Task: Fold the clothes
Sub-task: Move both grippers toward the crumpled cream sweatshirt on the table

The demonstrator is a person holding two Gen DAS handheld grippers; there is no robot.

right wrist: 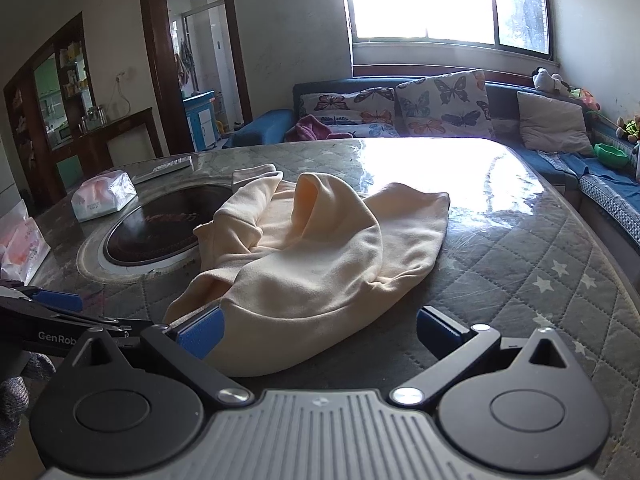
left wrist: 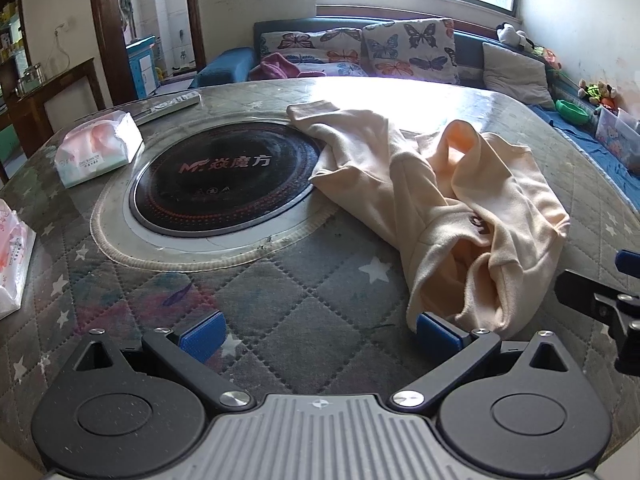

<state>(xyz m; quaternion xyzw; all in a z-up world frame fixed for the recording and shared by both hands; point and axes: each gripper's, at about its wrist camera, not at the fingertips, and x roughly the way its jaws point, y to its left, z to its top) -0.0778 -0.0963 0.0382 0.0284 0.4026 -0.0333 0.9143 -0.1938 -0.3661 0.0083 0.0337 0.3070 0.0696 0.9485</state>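
Observation:
A crumpled cream garment (left wrist: pixel 460 208) lies on the round quilted table (left wrist: pixel 280 288), one sleeve reaching over the black cooktop (left wrist: pixel 224 176). My left gripper (left wrist: pixel 320 334) is open just in front of the table's near edge, its right pad beside the garment's near end. In the right wrist view the same garment (right wrist: pixel 320 256) bulges up in the middle, and my right gripper (right wrist: pixel 320 334) is open with the garment's near hem lying between its blue pads (right wrist: pixel 200 336). The right gripper shows at the left wrist view's right edge (left wrist: pixel 612 304). The left gripper shows at the right wrist view's left edge (right wrist: pixel 56 312).
Two tissue packs (left wrist: pixel 96 148) (left wrist: pixel 12 256) and a remote (left wrist: pixel 168 106) sit on the table's left side. A blue sofa with butterfly cushions (right wrist: pixel 440 106) runs behind and to the right. A doorway and wooden cabinet (right wrist: pixel 100 136) stand at left.

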